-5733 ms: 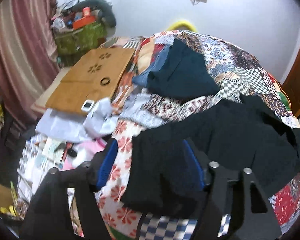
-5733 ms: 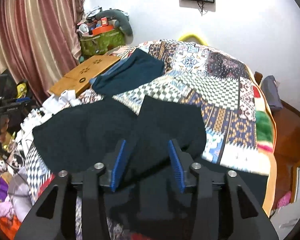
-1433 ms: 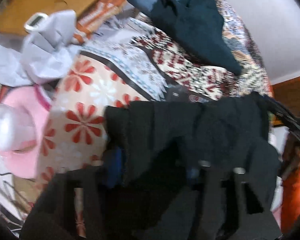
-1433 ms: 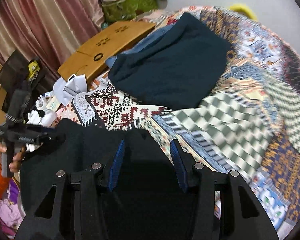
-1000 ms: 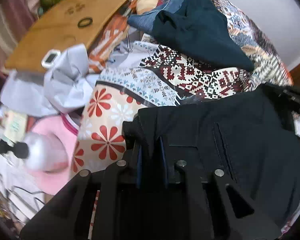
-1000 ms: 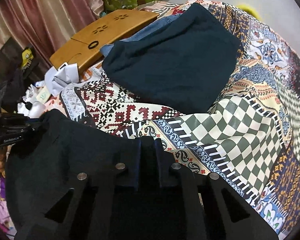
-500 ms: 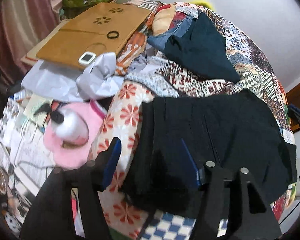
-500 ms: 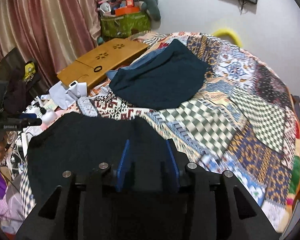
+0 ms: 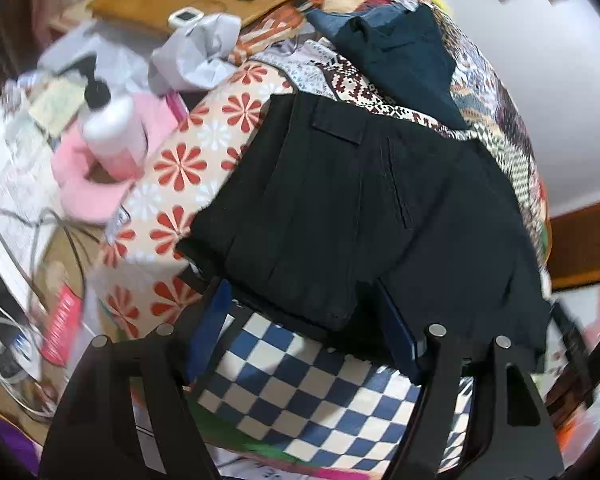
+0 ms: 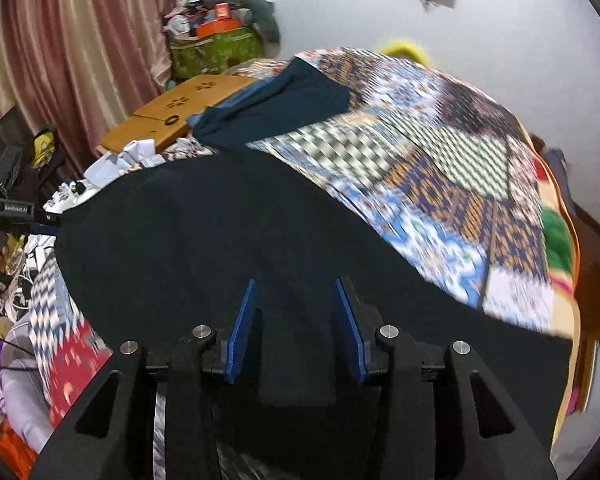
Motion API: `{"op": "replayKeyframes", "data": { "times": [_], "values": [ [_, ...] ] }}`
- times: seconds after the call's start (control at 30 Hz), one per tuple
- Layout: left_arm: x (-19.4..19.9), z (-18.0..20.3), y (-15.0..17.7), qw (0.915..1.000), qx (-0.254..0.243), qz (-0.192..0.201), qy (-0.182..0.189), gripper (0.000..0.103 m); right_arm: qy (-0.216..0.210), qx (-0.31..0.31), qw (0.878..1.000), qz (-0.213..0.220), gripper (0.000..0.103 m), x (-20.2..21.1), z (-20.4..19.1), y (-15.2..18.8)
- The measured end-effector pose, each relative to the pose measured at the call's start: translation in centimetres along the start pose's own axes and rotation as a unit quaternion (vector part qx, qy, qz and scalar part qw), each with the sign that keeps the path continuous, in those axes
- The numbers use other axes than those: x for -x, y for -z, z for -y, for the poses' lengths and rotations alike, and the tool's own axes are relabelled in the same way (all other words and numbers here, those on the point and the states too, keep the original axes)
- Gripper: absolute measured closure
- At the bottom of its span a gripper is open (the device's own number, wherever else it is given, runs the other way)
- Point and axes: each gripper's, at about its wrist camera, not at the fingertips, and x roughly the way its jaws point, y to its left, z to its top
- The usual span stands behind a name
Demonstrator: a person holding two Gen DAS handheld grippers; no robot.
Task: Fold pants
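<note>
The black pants [image 9: 364, 200] lie folded on the patchwork bedspread [image 9: 204, 168], a pocket flap showing at their far end. My left gripper [image 9: 302, 300] hovers over their near corner; its jaws are opening, and the blue pads stand clear of the cloth. In the right wrist view the pants [image 10: 220, 240] spread as a wide dark sheet. My right gripper [image 10: 294, 292] is open just above them, with black cloth seen between its pads but not pinched. The left gripper's body [image 10: 16, 210] shows at the far left edge.
A dark teal folded garment [image 9: 404, 52] lies farther up the bed, also the teal garment [image 10: 276, 112]. A wooden lap table [image 10: 180, 112], crumpled white paper [image 9: 196, 56] and a white bottle [image 9: 112, 128] on a pink item crowd the bedside. Curtains [image 10: 80, 60] hang behind.
A second ago both grippers were shut on the pants' edge. Both have let go and drawn back, and the pants now lie flat and folded on the bed.
</note>
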Motion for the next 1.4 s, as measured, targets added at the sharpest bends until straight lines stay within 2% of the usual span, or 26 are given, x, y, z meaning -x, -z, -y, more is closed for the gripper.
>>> {"op": "replayKeyframes", "data": {
  "times": [0.1,0.23,0.37,0.53,0.7,0.8,0.87,0.93,0.97,1.0,1.07,1.23,1.33,1.4],
  "values": [
    [0.1,0.1,-0.3,0.9999,0.014,0.005,0.004,0.031,0.022,-0.019,1.0,-0.001,0.066,0.6,1.8,1.6],
    [0.4,1.1,-0.4,0.9995,-0.01,0.013,-0.027,0.043,0.048,-0.066,0.997,-0.002,0.066,1.7,4.8,3.7],
    [0.9,1.7,-0.7,0.9987,-0.021,0.021,-0.041,0.044,0.081,-0.094,0.992,-0.013,0.065,1.8,6.8,5.6],
    [1.3,1.9,-0.7,0.9991,-0.018,0.014,-0.036,0.044,0.077,-0.114,0.99,-0.044,0.065,0.7,7.5,8.0],
    [1.1,2.4,-0.5,0.9991,-0.02,0.008,-0.037,0.044,0.087,-0.099,0.991,-0.032,0.064,0.5,6.8,8.5],
    [0.2,1.9,-0.8,0.9997,0.003,0.001,-0.024,0.045,0.078,-0.105,0.991,-0.03,0.064,0.4,7.3,8.6],
    [0.1,2.0,-0.9,0.9993,0.002,0.015,-0.035,0.062,0.074,-0.105,0.991,-0.028,0.064,0.5,7.3,8.7],
    [0.5,2.9,-0.8,0.9977,-0.021,0.043,-0.049,0.08,0.07,-0.108,0.991,-0.027,0.064,0.5,7.5,8.8],
    [0.7,3.3,-0.8,0.9969,-0.029,0.051,-0.052,0.084,0.068,-0.109,0.991,-0.026,0.064,0.5,7.5,8.9],
    [1.1,3.9,-0.7,0.9951,-0.044,0.063,-0.062,0.093,0.066,-0.11,0.991,-0.026,0.064,0.4,7.6,8.8],
    [2.6,5.3,-0.7,0.9873,-0.08,0.103,-0.091,0.093,0.062,-0.115,0.991,-0.028,0.064,0.4,7.8,8.8],
    [7.3,5.9,-1.5,0.9743,-0.109,0.171,-0.099,0.094,0.068,-0.113,0.991,-0.036,0.064,0.1,8.0,8.5],
    [8.1,5.1,-1.8,0.9753,-0.114,0.171,-0.082,0.094,0.069,-0.12,0.99,-0.041,0.064,0.1,8.1,8.5],
    [6.9,4.5,-1.5,0.9761,-0.122,0.154,-0.093,0.094,0.072,-0.126,0.988,-0.047,0.064,0.1,8.1,8.3]
  ]
}}
